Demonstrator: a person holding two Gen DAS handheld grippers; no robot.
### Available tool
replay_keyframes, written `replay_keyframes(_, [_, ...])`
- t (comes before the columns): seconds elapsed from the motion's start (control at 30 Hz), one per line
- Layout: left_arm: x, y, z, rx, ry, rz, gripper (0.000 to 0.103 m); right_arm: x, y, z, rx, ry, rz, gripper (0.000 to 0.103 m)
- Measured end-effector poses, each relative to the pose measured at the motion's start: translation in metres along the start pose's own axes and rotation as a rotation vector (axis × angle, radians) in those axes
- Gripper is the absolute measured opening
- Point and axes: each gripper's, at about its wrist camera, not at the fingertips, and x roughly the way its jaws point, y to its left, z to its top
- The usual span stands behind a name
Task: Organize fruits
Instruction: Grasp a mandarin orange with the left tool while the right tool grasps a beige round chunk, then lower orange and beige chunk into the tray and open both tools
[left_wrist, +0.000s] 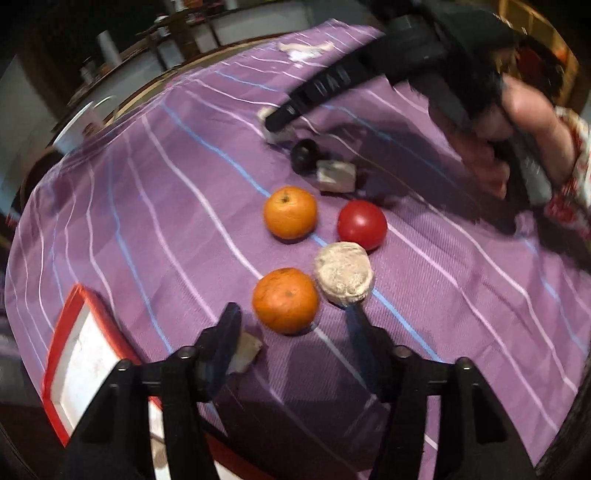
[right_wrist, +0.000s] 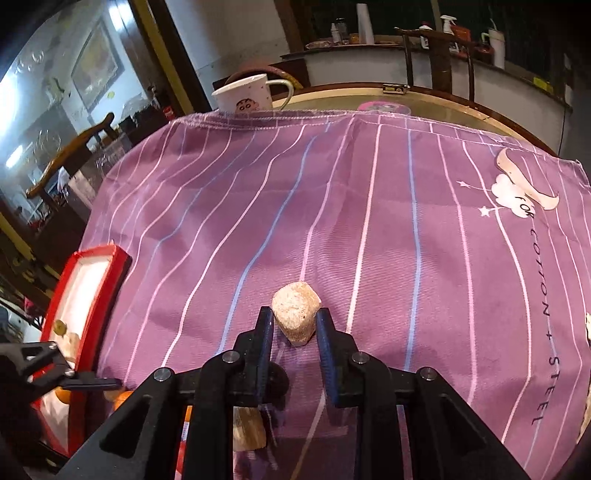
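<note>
In the left wrist view two oranges, a red tomato and a round beige fruit lie on the purple striped cloth. My left gripper is open, its fingers on either side of the near orange. A beige chunk lies by its left finger. My right gripper is shut on a small beige lump, low over the cloth. The right gripper also shows in the left wrist view, at the far side.
A red-rimmed white tray sits at the cloth's left edge; it also shows in the right wrist view with a few pieces inside. A black knob and a grey block lie beyond the oranges. A white mug stands at the far edge.
</note>
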Motion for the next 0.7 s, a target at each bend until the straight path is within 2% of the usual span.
replay_keyframes(0.07, [0.004, -0.003, 0.004, 0.017, -0.004, 0.003, 0.066, -0.005, 0.0, 0.0, 0.002, -0.007, 0.002, 0.026])
replay_keyframes(0.13, [0.006, -0.002, 0.006, -0.01, -0.004, -0.027, 0.061, -0.009, -0.001, -0.002, 0.003, -0.01, 0.006, 0.026])
replay_keyframes(0.2, [0.004, -0.002, 0.004, -0.017, -0.02, 0.012, 0.035, -0.015, 0.0, -0.004, 0.001, -0.013, 0.012, 0.026])
replay_keyframes(0.23, [0.002, -0.001, 0.002, -0.029, -0.023, 0.027, 0.034, -0.017, 0.0, -0.005, 0.001, -0.015, 0.014, 0.026])
replay_keyframes(0.3, [-0.003, 0.005, -0.005, -0.08, -0.041, -0.031, 0.034, -0.024, 0.003, -0.007, 0.002, -0.02, 0.025, 0.026])
replay_keyframes(0.43, [-0.024, 0.006, -0.022, -0.143, -0.099, 0.002, 0.034, -0.04, 0.015, -0.01, -0.006, -0.036, 0.045, 0.026])
replay_keyframes(0.57, [-0.06, 0.022, -0.048, -0.301, -0.182, 0.021, 0.034, -0.056, 0.035, -0.014, -0.023, -0.051, 0.078, 0.026])
replay_keyframes(0.63, [-0.079, 0.037, -0.067, -0.404, -0.212, 0.015, 0.034, -0.066, 0.052, -0.017, -0.045, -0.06, 0.108, 0.026])
replay_keyframes(0.7, [-0.09, 0.049, -0.082, -0.474, -0.221, 0.044, 0.034, -0.071, 0.068, -0.019, -0.063, -0.061, 0.137, 0.026])
